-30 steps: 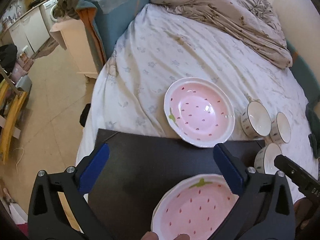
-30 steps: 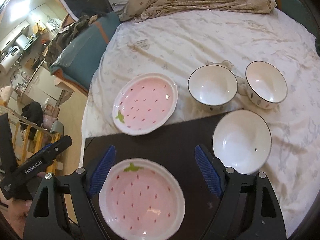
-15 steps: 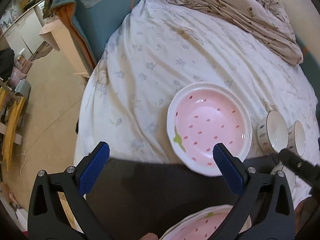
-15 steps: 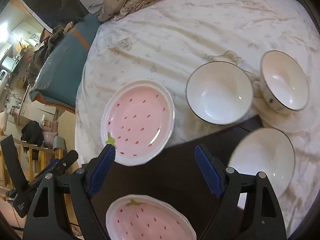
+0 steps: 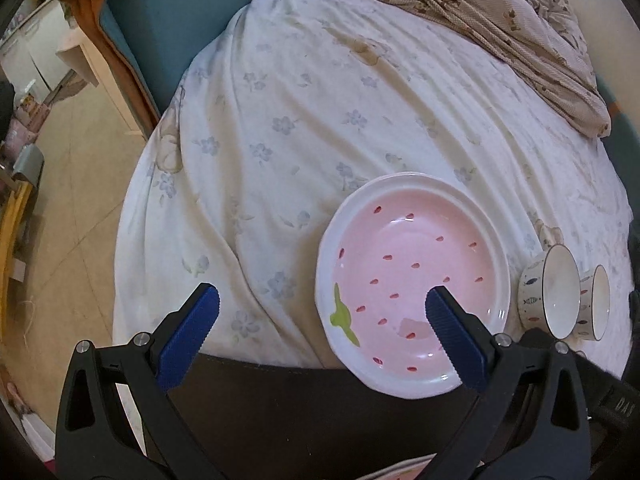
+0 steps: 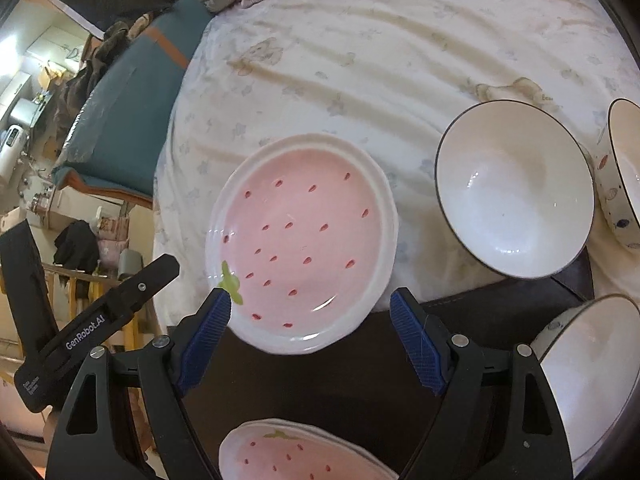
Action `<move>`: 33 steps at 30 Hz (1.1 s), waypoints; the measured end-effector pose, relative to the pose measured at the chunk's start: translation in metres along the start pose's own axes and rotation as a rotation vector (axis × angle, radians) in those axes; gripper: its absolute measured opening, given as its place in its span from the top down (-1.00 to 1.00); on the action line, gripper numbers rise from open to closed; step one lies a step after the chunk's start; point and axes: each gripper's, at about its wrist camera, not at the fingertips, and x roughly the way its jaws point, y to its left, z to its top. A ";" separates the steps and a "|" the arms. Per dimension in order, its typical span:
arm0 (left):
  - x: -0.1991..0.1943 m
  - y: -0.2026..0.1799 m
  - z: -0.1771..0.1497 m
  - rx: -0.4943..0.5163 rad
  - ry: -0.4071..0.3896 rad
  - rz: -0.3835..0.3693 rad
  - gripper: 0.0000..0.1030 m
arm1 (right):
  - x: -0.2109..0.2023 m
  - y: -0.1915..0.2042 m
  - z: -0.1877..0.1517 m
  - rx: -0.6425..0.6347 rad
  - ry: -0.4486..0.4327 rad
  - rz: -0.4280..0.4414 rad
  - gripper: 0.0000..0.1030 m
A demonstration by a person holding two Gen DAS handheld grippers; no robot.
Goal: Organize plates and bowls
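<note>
Pink plate (image 6: 300, 240) just ahead of gaping right tongs (image 6: 310, 342).

Both grippers have the same build. The left gripper (image 5: 320, 312) has two matte black plastic arms with triangular cut-outs, and each arm ends in a blue ribbed pad (image 5: 192, 336). Just behind each pad sit two round silver screws (image 5: 138, 338) (one pair on each arm). The right gripper (image 6: 308, 338) looks identical, with blue fingertips (image 6: 416, 344) and silver screws. Outside its left jaw, the black body of the other gripper shows white lettering "GenRobot.AI" (image 6: 85, 333) and one small screw.
</note>
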 end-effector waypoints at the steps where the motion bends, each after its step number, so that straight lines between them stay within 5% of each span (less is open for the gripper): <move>1: 0.002 0.004 0.001 -0.013 0.001 -0.003 -0.96 | 0.001 -0.003 0.002 0.017 0.000 0.011 -0.64; 7: 0.018 0.010 0.000 -0.011 0.040 -0.045 -0.62 | 0.014 -0.017 0.011 0.096 0.027 0.036 -0.60; 13: 0.044 -0.004 -0.006 0.021 0.122 -0.067 -0.15 | 0.027 -0.025 0.010 0.107 0.060 -0.086 -0.48; 20: 0.070 -0.008 -0.017 0.010 0.221 -0.109 0.45 | 0.051 -0.039 0.006 0.103 0.140 -0.088 0.01; 25: 0.069 -0.005 -0.019 0.005 0.210 -0.109 0.55 | 0.060 -0.037 0.005 0.054 0.157 -0.075 0.62; 33: 0.047 0.008 -0.027 0.014 0.207 -0.093 0.63 | 0.049 -0.015 -0.002 -0.038 0.140 -0.074 0.60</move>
